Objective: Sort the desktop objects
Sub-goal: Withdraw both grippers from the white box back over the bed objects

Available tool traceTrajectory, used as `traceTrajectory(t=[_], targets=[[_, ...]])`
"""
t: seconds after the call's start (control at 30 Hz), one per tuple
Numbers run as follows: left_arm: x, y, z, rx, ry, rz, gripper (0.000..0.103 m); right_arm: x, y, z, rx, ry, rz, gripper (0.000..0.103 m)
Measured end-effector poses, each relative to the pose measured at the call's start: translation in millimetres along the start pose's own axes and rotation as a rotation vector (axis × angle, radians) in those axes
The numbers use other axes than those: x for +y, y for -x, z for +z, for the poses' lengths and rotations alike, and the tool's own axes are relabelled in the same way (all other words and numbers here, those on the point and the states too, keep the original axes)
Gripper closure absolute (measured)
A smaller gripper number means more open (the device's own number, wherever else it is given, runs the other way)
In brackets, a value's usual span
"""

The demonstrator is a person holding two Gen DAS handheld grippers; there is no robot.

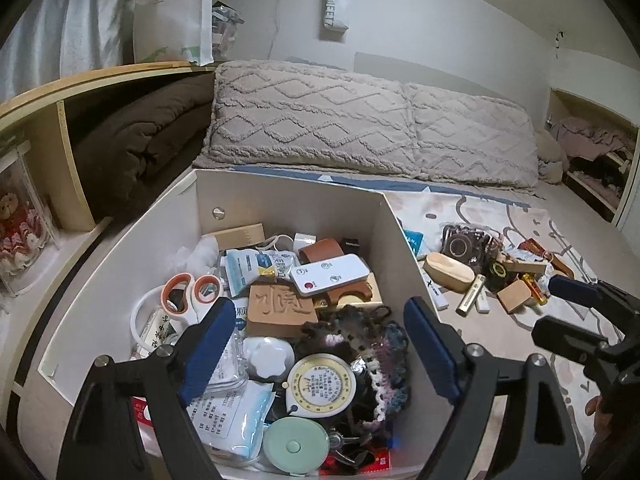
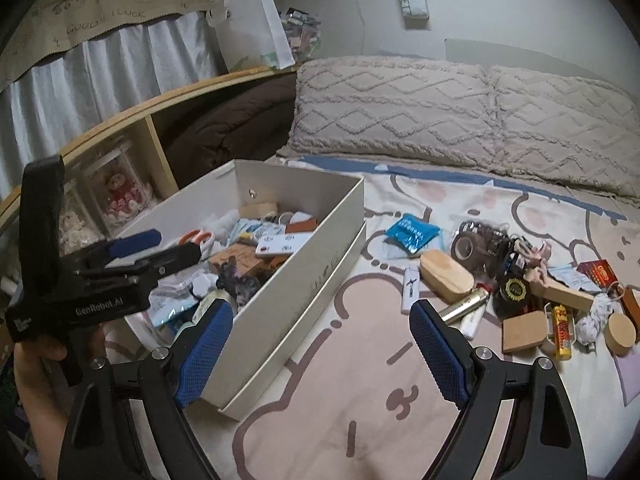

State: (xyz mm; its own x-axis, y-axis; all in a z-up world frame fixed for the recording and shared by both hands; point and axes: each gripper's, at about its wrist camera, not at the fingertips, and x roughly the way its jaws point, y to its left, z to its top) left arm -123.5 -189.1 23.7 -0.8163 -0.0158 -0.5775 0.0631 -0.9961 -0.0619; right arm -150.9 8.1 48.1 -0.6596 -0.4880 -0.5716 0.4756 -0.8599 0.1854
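You're well into the sort, by my read. The white box [image 1: 280, 200] on the bed is already crammed: scissors [image 1: 188, 296], white remote [image 1: 330, 274], carved wooden block [image 1: 280, 310], round dial gauge [image 1: 322, 386], crocheted piece [image 1: 360, 332], mint tape measure [image 1: 296, 446], packets etc.

Left to do: the pile on the bedsheet [image 2: 360, 400] toward its right edge, near the pillows [image 2: 460, 112]. That's the wooden oval case [image 2: 446, 274], gold lighter [image 2: 464, 306], white USB stick [image 2: 410, 286], blue packet [image 2: 412, 234], tape roll [image 2: 470, 246], black round tin [image 2: 514, 290], wooden square [image 2: 524, 332], yellow tube [image 2: 562, 332], round wooden lid [image 2: 620, 328].

Left gripper [image 1: 320, 346] hangs over the box's near end, jaws released, nothing pinched btwn them. Right gripper [image 2: 322, 354] is spread wide over bare sheet just beside the box, empty, aimed twd the pile.

View diffs: left wrist cam looks straight down into the box, so contents are readable there; right wrist cam shows the box's outer long wall and the whole leftover pile, incl. the far-right bits the left cam crops.
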Motion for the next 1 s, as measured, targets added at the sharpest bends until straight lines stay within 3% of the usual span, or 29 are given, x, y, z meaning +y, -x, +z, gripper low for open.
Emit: traceTrajectory(t=[0.17,0.23,0.37,1.0], targets=[[-1.3,8.3,3.5,-0.041,0.029,0.0,0.006,1.0,11.4,4.8,-0.076,0.036,-0.09,0.01],[-3.9,10.6,4.9,-0.053,0.028,0.005,0.006,0.1,15.2,5.5,-0.109,0.051,-0.141,0.0],[-10.3,12.2,7.0,-0.069,0.027,0.018,0.0,-6.9,18.8,7.1,-0.132,0.043,-0.163,0.0],[-58.6,12.1,8.7,-0.119,-0.022,0.01,0.0,-60.5,49.8,-3.2,-0.172,0.019,-0.275,0.0]])
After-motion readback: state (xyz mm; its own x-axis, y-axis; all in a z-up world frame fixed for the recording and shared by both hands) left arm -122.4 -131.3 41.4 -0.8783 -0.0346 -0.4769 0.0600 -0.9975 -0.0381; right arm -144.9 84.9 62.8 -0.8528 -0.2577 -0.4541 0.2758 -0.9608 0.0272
